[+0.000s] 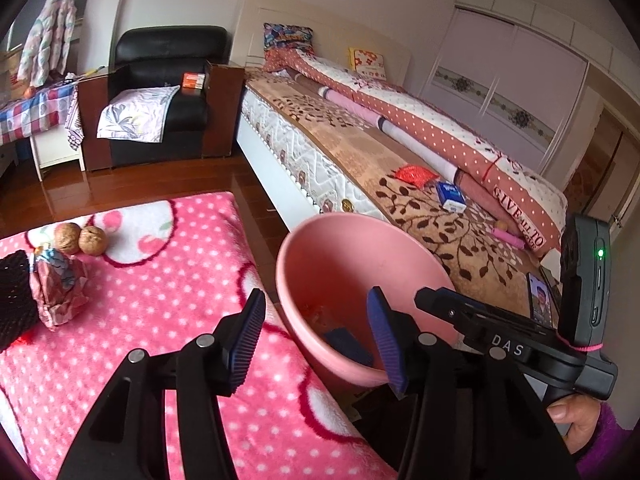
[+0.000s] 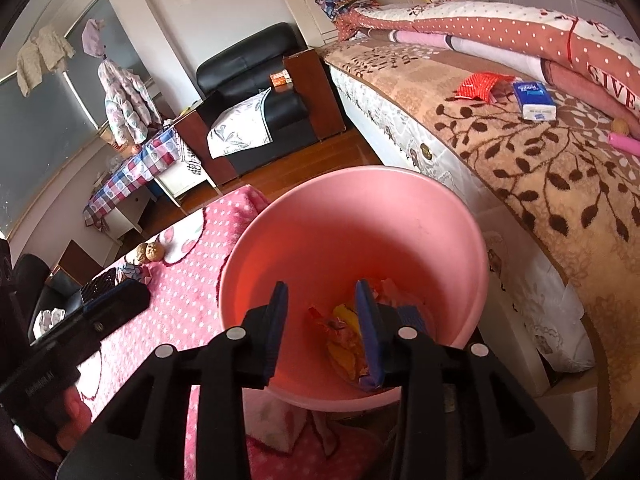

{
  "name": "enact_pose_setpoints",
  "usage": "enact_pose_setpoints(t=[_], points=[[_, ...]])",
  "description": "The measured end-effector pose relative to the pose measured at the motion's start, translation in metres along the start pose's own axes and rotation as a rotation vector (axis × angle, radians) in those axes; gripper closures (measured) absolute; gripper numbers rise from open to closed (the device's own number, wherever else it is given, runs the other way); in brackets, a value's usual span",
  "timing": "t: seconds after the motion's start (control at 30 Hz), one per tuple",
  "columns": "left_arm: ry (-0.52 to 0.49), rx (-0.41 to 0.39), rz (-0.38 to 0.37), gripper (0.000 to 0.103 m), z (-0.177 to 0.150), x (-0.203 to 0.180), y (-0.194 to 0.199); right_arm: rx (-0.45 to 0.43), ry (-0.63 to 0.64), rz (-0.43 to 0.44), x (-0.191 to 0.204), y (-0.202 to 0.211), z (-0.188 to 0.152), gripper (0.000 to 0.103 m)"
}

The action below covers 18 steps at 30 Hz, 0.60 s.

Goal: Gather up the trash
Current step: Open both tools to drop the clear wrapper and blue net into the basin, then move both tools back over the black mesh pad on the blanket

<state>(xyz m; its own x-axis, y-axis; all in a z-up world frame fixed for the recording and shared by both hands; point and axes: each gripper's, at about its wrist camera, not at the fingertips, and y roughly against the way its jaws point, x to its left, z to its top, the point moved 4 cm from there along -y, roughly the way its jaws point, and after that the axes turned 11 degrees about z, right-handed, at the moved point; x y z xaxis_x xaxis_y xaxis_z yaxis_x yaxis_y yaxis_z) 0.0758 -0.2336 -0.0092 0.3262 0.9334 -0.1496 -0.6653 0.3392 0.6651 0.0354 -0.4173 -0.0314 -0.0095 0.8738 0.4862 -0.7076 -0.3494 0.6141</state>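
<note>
A pink bin point(image 1: 320, 256) point(image 2: 400, 208) stands between a pink dotted blanket point(image 1: 160, 280) and the bed. Several crumpled wrappers point(image 2: 344, 332) lie at its bottom. My right gripper point(image 2: 322, 328) is open and empty, right over the bin's mouth. My left gripper point(image 1: 316, 340) is open and empty, over the blanket's edge at the bin's near rim. A crumpled pink wrapper point(image 1: 60, 288) and two walnuts point(image 1: 80, 239) lie on the blanket to the left. A red packet point(image 1: 414, 174) point(image 2: 482, 84), a blue tissue pack point(image 1: 451, 197) point(image 2: 534, 100) and a pink stick point(image 1: 508, 237) lie on the bed.
A black mesh object point(image 1: 14, 300) sits at the blanket's left edge. The bed point(image 1: 360, 152) with a rolled quilt runs along the right. A black armchair point(image 1: 160, 92) and a checked table point(image 1: 32, 112) stand at the back. Wooden floor lies between them.
</note>
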Motion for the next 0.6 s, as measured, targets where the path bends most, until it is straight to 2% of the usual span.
enact_pose_setpoints(t=[0.17, 0.37, 0.6], points=[[0.020, -0.036, 0.046, 0.051, 0.003, 0.019, 0.014, -0.007, 0.012, 0.006, 0.010, 0.005, -0.001, 0.067], [0.063, -0.054, 0.149, 0.051, 0.000, 0.054, 0.026, 0.007, 0.052, 0.030, 0.032, -0.001, -0.004, 0.067], [0.163, -0.069, 0.266, 0.051, -0.007, 0.115, 0.041, 0.022, 0.087, 0.077, 0.063, -0.011, -0.007, 0.067]])
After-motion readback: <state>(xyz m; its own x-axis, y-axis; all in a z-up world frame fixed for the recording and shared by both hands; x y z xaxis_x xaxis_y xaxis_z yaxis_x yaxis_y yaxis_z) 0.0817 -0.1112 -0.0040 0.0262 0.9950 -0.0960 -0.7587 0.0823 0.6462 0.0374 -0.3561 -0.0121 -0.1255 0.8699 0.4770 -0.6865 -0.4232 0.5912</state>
